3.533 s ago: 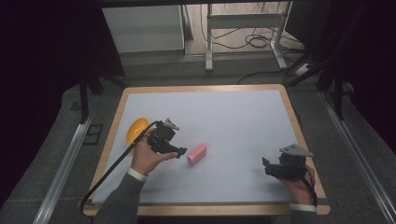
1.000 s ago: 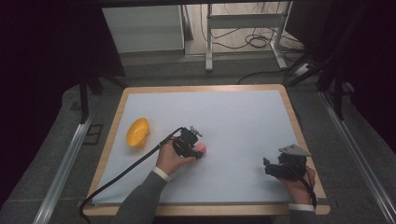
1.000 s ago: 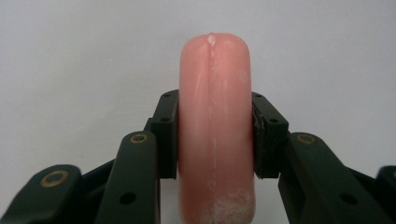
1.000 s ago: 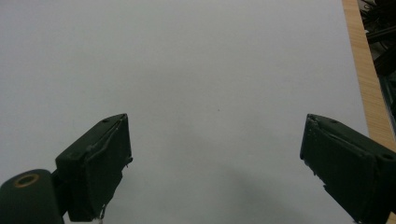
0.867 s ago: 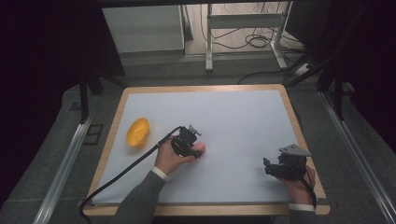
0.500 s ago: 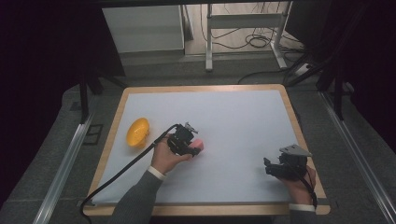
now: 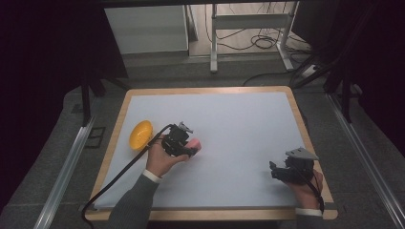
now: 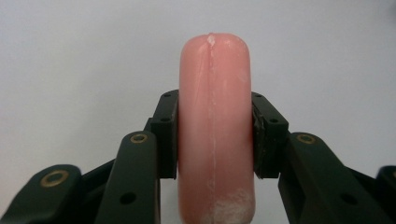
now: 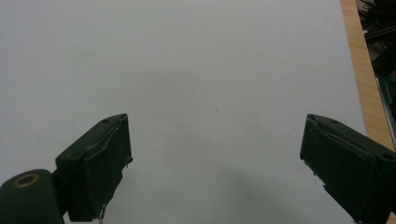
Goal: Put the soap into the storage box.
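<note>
A pink bar with rounded ends (image 8: 215, 130) stands between the two black jaws of my left gripper (image 8: 215, 135), and both pads press on its sides. In the high view the left gripper (image 7: 187, 146) is left of the table's middle with the pink bar (image 7: 195, 144) at its tip. An orange bowl (image 7: 141, 134) sits near the table's left edge, a little to the left of that hand. My right gripper (image 7: 276, 171) rests at the front right of the table. In the right gripper view its jaws stand wide apart over bare white surface, right gripper (image 9: 217, 172) open and holding nothing.
The white table top (image 7: 229, 119) has a wooden rim (image 7: 305, 124). The left gripper's black cable (image 7: 114, 176) trails back over the front left of the table. Metal rails run along both sides on the floor, and a desk frame with cables stands beyond the far edge.
The left gripper, once beside the pink bar, has shut on it. Over the last second it has moved slightly left with the bar. The right gripper has stayed put.
</note>
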A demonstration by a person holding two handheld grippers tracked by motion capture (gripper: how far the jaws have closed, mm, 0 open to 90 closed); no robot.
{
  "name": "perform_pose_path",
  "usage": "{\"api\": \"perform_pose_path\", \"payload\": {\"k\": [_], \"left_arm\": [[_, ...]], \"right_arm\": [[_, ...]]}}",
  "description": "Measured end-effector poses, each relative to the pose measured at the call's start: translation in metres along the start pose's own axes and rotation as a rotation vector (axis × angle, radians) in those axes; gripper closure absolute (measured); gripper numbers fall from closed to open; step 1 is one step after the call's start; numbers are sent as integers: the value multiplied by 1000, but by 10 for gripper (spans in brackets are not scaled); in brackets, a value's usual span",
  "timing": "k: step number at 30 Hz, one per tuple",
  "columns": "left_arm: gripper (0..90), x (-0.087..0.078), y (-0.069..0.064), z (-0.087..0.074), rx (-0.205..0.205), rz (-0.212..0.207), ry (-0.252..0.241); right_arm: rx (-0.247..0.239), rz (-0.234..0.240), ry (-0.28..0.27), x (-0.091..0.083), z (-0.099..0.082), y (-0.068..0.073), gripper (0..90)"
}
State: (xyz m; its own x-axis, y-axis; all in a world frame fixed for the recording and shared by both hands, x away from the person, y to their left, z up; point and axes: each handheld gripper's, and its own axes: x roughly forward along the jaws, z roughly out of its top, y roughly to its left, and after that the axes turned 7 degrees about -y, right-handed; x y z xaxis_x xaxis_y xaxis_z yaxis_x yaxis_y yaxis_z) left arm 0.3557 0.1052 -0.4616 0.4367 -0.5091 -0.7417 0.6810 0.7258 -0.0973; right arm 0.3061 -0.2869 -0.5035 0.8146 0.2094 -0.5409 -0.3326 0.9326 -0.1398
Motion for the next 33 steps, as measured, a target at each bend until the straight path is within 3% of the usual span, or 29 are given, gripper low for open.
{"api": "perform_pose_path", "payload": {"k": [33], "left_arm": [[602, -29, 22, -4, -32, 52, -55]], "right_arm": [[-4, -6, 0, 0, 1, 1, 86]]}}
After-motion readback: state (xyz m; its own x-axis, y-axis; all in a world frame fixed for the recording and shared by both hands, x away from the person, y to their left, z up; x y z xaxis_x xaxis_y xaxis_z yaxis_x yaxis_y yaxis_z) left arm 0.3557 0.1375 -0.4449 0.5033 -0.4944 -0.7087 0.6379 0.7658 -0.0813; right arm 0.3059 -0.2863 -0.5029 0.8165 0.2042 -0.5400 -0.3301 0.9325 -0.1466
